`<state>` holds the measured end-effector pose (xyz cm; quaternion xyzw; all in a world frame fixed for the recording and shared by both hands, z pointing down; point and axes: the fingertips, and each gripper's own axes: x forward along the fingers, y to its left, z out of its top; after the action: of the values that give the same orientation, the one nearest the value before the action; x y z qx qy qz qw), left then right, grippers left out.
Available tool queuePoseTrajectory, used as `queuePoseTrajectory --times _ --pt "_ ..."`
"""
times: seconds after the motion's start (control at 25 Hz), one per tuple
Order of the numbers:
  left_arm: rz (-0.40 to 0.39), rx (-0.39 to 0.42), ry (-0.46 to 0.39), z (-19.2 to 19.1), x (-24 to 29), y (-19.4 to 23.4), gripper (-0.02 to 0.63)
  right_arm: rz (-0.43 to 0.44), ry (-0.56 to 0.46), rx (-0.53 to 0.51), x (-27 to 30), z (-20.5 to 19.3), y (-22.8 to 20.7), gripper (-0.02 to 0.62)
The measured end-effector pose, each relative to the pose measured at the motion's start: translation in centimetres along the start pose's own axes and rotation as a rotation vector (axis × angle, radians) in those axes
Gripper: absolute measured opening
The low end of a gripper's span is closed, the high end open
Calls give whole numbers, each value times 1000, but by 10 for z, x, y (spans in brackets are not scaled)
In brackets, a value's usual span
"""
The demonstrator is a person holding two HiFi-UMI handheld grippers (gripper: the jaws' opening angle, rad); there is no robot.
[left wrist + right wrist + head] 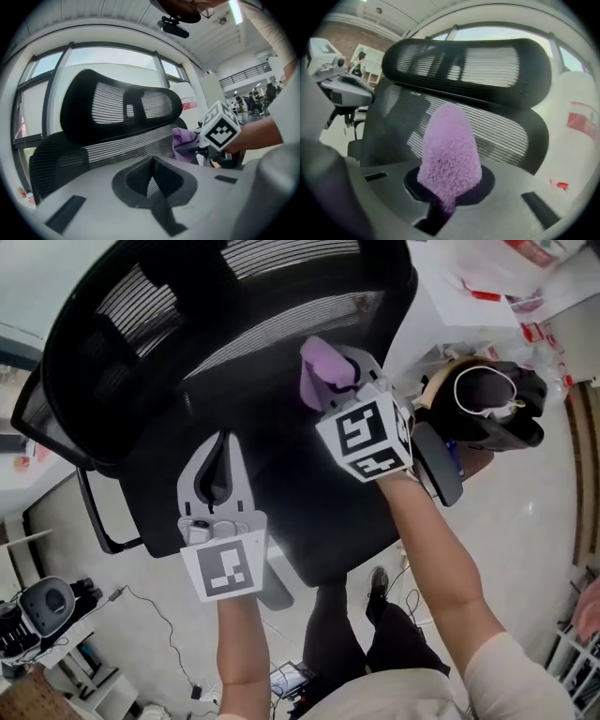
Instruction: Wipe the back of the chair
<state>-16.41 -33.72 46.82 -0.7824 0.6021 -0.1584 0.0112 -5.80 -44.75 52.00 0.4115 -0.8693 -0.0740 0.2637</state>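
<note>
Left gripper (219, 442) closed, right gripper (347, 381) clamping purple cloth (450, 150), mesh chair back (234, 343)

A pale, glossy floor (150, 568) carried everything. The black mesh chair (234, 352) rose from it, its foot hidden under its own back. At the lower left, thin dark cables (167, 629) trailed across the floor near a grey and black device (45, 604); whether that device rested on the floor itself could not be told. The person's black shoe (378, 582) stood on the floor below the chair. At the upper right, a white table (441, 310) bore sheets with red print (483, 294).
</note>
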Motion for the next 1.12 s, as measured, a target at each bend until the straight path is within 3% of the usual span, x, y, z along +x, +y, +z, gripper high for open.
queuePoseTrajectory --times 0.2,0.36,0.52,0.76,1.0,1.12 --pt "-103 6 -18 15 30 -54 6 -124 83 80 -17 -46 -80 29" --pt "-141 4 -18 16 41 -75 6 -127 99 71 -18 -55 -88 28" --pt "-114 -12 -14 14 33 -68 6 -110 92 60 -19 -50 -78 28" --pt "-11 -39 -7 -1 9 -22 6 -7 32 5 -4 -9 -10 28" --pt "156 -90 18 -27 -44 52 6 168 -57 -64 15 56 107 28" --pt "260 -117 -19 -26 -68 86 6 268 -106 -101 19 86 170 28"
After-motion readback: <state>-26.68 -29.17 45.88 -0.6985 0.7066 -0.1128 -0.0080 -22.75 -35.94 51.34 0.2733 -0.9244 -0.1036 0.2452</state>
